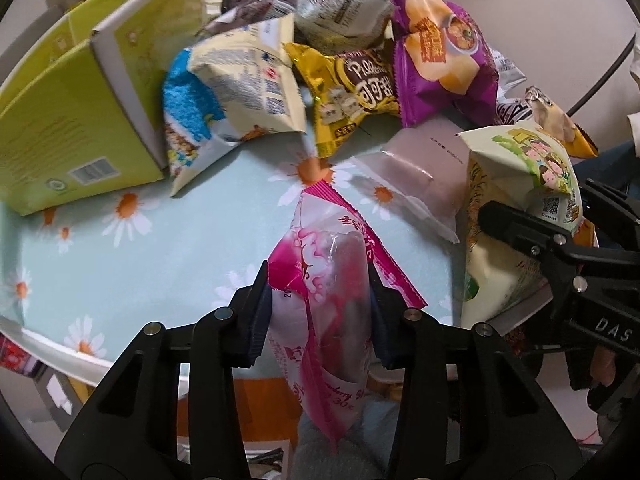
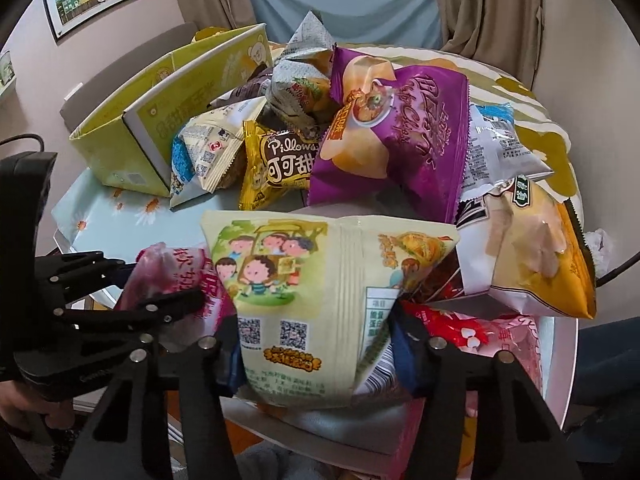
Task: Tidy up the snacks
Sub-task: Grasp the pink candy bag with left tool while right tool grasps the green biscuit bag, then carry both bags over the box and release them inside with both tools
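Note:
My left gripper (image 1: 320, 292) is shut on a pink strawberry snack packet (image 1: 320, 264), pinched upright between both pads above the daisy tablecloth (image 1: 140, 260). Beside it on the right, my right gripper (image 1: 536, 200) is shut on a cream packet printed with cartoon children (image 1: 516, 160). In the right wrist view that cream packet (image 2: 300, 280) fills the middle, squeezed between the pads of the right gripper (image 2: 316, 344). At the left edge of that view the left gripper (image 2: 168, 280) holds the pink packet (image 2: 180, 264).
An open yellow-green cardboard box (image 1: 80, 120) (image 2: 132, 128) stands at the back left of the round table. A heap of packets lies behind: a purple chip bag (image 2: 400, 140), a yellow Pillows bag (image 2: 276, 164), a grey bag (image 2: 300, 88) and an orange-edged bag (image 2: 540, 248).

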`<state>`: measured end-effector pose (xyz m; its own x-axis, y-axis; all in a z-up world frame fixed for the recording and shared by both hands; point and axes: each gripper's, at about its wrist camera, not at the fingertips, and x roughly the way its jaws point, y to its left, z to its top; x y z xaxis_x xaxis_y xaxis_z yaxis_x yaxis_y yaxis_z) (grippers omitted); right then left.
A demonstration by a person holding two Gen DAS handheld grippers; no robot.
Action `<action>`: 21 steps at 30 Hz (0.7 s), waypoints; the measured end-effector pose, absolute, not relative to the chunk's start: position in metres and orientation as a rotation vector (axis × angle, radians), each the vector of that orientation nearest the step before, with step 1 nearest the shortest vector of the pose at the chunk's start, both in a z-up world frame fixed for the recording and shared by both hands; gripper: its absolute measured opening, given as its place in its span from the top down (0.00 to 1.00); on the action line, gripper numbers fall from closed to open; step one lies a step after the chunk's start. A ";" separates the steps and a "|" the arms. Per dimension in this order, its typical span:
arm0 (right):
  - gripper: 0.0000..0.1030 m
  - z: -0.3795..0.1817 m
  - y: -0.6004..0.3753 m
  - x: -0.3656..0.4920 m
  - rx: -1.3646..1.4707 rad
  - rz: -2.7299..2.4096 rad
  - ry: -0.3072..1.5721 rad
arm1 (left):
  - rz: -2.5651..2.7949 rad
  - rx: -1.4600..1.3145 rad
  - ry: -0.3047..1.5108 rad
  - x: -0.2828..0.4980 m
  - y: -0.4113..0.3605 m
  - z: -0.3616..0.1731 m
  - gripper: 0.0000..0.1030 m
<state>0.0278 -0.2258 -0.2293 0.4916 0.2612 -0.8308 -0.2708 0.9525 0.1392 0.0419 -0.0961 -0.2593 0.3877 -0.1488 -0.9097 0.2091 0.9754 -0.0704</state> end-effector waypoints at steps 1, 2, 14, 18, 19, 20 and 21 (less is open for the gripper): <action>0.49 -0.227 -0.226 0.027 -0.005 0.320 1.002 | -0.223 0.058 1.146 0.037 -0.094 -0.254 0.61; 0.50 -0.224 -0.225 0.027 -0.001 0.317 0.996 | -0.217 0.056 1.138 0.036 -0.092 -0.248 0.61; 0.50 -0.162 -0.220 0.030 0.058 0.376 0.899 | -0.122 0.000 0.970 0.023 -0.052 -0.144 0.61; 0.50 -0.136 -0.211 0.048 0.079 0.411 0.865 | -0.089 -0.019 0.911 0.045 -0.035 -0.118 0.61; 0.50 -0.129 -0.206 0.056 0.082 0.428 0.860 | -0.082 -0.020 0.898 0.055 -0.028 -0.113 0.61; 0.50 -0.121 -0.201 0.065 0.087 0.432 0.849 | -0.079 -0.021 0.885 0.064 -0.020 -0.106 0.61; 0.50 -0.114 -0.195 0.073 0.095 0.431 0.837 | -0.074 -0.022 0.875 0.073 -0.011 -0.101 0.61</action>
